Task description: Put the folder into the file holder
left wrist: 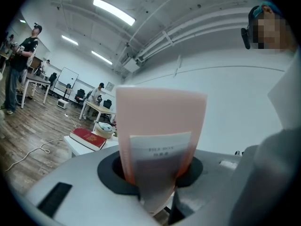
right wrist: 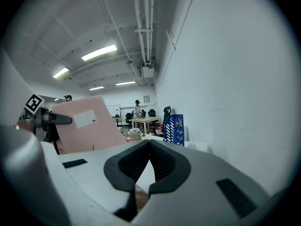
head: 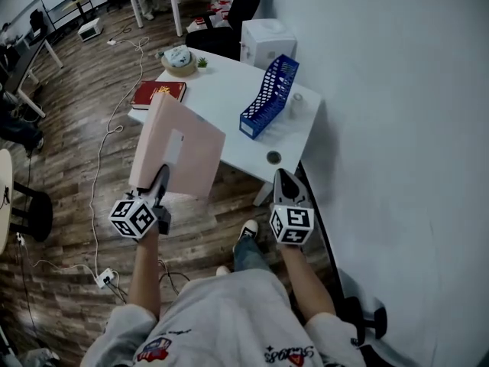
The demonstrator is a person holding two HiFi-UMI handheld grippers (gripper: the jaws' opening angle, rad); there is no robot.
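Observation:
My left gripper is shut on the lower edge of a pink folder with a white label, and holds it upright over the near left corner of the white table. In the left gripper view the folder fills the gap between the jaws of that gripper. A blue mesh file holder stands on the table's right side, beyond and to the right of the folder. My right gripper hangs shut and empty at the table's near right edge. In the right gripper view that gripper faces the file holder, with the folder at left.
On the table's far left lie a red book and a round basket. A clear cup stands by the holder. A white box and a black chair are behind. Cables cross the wood floor. A white wall lies right.

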